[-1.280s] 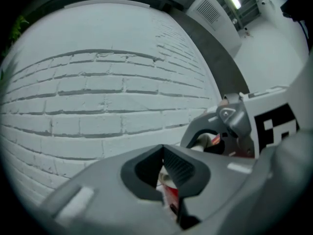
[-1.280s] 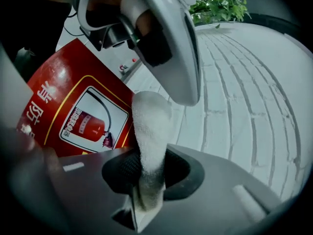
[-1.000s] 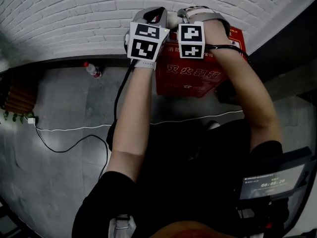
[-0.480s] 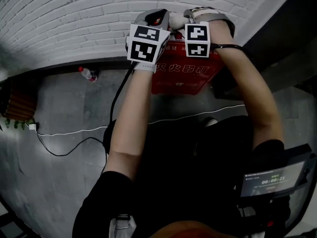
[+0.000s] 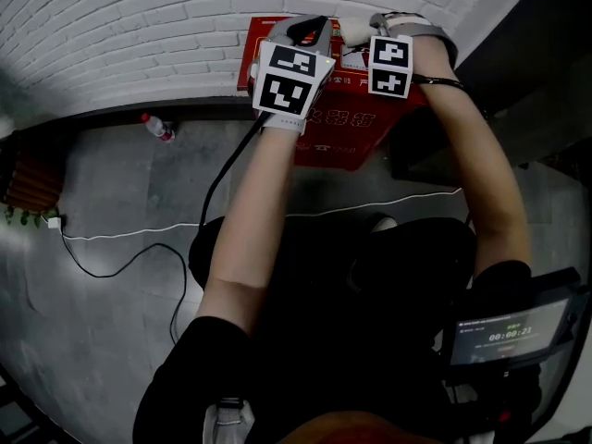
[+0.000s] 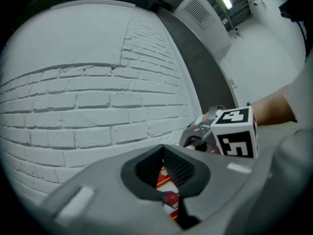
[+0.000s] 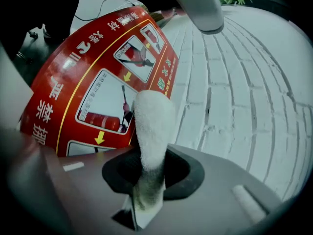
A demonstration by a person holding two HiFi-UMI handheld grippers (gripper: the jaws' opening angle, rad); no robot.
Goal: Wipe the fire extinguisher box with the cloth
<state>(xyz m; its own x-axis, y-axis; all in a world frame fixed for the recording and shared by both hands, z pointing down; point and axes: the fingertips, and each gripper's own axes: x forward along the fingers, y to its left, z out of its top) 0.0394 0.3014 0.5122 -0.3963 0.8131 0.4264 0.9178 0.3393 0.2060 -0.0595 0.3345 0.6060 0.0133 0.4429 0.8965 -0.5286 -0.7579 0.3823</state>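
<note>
The red fire extinguisher box [image 5: 356,123] stands against the white brick wall. Its top with printed pictures [image 7: 93,82] fills the right gripper view. My right gripper [image 5: 359,29] is shut on a white cloth [image 7: 151,124], which rests against the box top near the wall. My left gripper [image 5: 303,28] hovers beside it over the box's top, jaws shut with nothing seen held. Only a sliver of the red box [image 6: 165,180] shows past them in the left gripper view. The right gripper [image 6: 199,133] appears there too, close on the right.
The white brick wall [image 5: 139,26] runs right behind the box. A plastic bottle [image 5: 155,128] lies on the grey floor by the wall. A white cable [image 5: 120,237] and a black cable [image 5: 139,268] cross the floor. A dark object [image 5: 416,160] sits right of the box.
The view has shifted, and more of the box top now shows left of the grippers. Both grippers sit a little further right, still side by side, the cloth still held.
</note>
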